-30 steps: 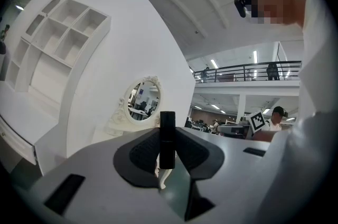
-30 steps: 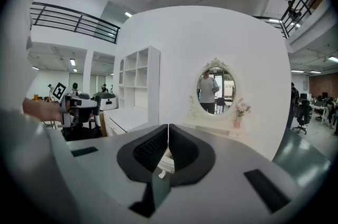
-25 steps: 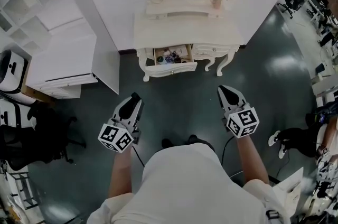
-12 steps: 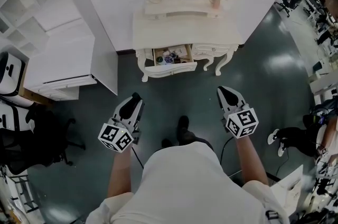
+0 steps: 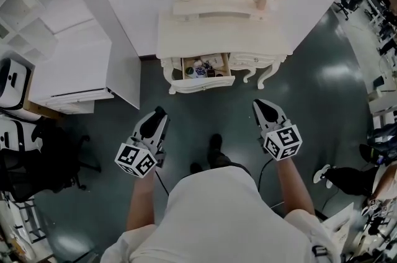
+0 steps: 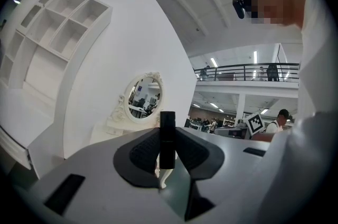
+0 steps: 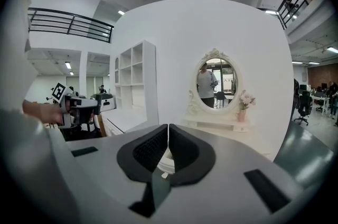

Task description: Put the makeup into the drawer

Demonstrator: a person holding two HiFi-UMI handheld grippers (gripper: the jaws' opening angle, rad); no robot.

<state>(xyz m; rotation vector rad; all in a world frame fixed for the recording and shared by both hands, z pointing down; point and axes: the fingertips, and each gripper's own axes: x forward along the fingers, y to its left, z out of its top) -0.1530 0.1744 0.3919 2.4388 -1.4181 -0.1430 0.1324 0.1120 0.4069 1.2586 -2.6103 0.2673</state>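
drawer (image 5: 203,83) open, items inside | left claw (image 5: 159,113) grips black tube (image 6: 167,136), probably lipstick, not yet deposited | right claw (image 5: 261,106) clenched, empty

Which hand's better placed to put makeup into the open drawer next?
Left. The left tool grips a black tube; the right tool is shut and empty. The drawer stands open ahead of both.

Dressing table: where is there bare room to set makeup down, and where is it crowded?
The tabletop is bare from the mirror shelf to its front edge. The mirror shelf is free except for the flower vase at its right end. The open drawer is crowded with small items; gaps there are too small to tell.
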